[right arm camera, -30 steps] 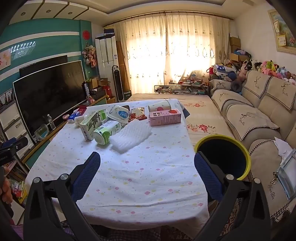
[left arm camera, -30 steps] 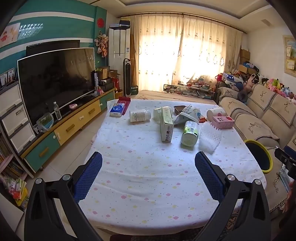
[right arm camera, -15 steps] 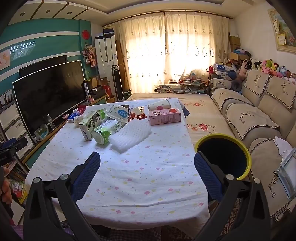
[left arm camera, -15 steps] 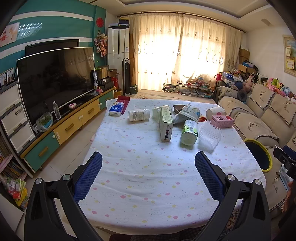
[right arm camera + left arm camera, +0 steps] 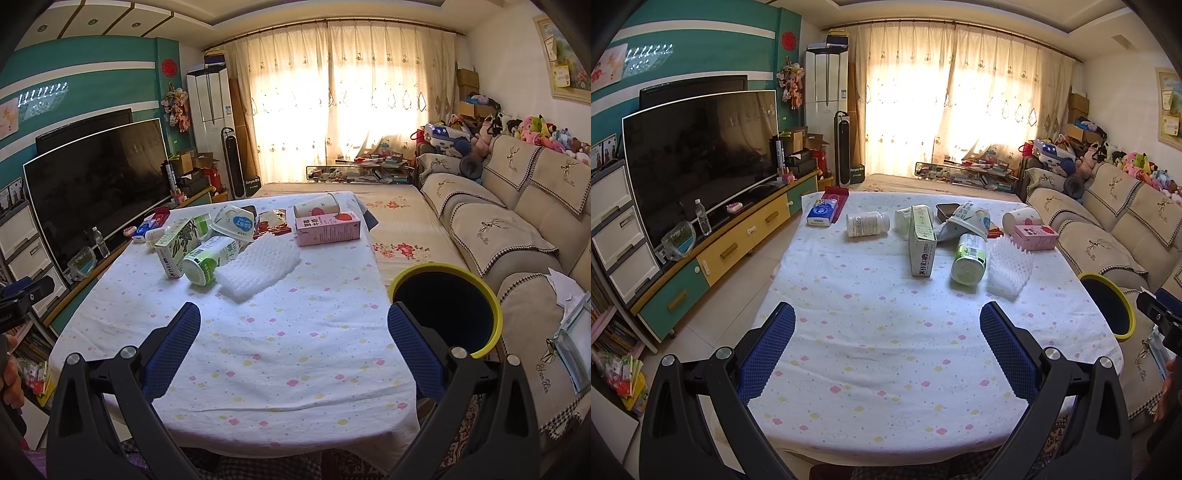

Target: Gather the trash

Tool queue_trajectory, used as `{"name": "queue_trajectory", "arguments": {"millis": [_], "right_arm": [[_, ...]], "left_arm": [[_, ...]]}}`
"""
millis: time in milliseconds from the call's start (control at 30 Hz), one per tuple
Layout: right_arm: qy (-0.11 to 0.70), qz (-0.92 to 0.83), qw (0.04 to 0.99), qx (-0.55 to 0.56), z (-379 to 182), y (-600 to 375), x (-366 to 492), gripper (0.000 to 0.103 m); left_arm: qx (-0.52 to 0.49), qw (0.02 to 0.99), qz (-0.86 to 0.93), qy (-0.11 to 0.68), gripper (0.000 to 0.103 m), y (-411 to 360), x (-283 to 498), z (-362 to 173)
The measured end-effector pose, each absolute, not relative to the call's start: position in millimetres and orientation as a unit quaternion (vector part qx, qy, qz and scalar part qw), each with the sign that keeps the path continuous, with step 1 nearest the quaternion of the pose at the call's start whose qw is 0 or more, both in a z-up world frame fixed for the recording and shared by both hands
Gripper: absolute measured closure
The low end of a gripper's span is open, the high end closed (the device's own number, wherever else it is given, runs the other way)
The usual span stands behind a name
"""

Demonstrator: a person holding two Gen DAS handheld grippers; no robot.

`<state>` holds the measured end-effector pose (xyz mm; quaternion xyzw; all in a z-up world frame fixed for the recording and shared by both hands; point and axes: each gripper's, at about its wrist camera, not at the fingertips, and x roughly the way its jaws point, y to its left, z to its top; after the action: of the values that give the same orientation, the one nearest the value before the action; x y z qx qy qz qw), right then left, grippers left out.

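Nothing has shifted over the last second: we hold the left gripper (image 5: 886, 332) and right gripper (image 5: 293, 332) wide apart and empty above the table (image 5: 886, 369), collecting unstarted; the yellow-rimmed bin (image 5: 447, 306) waits beside it, while the foam sheet (image 5: 258, 267), green carton (image 5: 179, 245) and lying bottle (image 5: 208, 264) cluster at the far end

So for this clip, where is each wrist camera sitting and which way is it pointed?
Left wrist: behind the open left gripper, at the table's near edge, facing down the table toward the curtains; the right gripper's tip and some of the hand show at far right.
Right wrist: behind the open right gripper, further right, same heading, yellow-rimmed bin close by; a hand shows at far left.
Shared: green carton, green can, white foam sheet, pink carton, bin, TV.
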<state>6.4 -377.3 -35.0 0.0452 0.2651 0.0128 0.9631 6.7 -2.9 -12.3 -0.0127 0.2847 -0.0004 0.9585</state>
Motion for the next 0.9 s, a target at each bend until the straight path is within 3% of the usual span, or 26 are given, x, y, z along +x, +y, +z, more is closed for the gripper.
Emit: {"name": "queue_trajectory", "arguments": {"millis": [900], "right_arm": [[0.270, 0.010, 0.962, 0.049, -41.7, -383.1, 10.5, 0.006]], "left_arm": [[-0.009, 0.956, -0.005, 0.294, 0.004, -6.9, 9.3, -16.3]]}}
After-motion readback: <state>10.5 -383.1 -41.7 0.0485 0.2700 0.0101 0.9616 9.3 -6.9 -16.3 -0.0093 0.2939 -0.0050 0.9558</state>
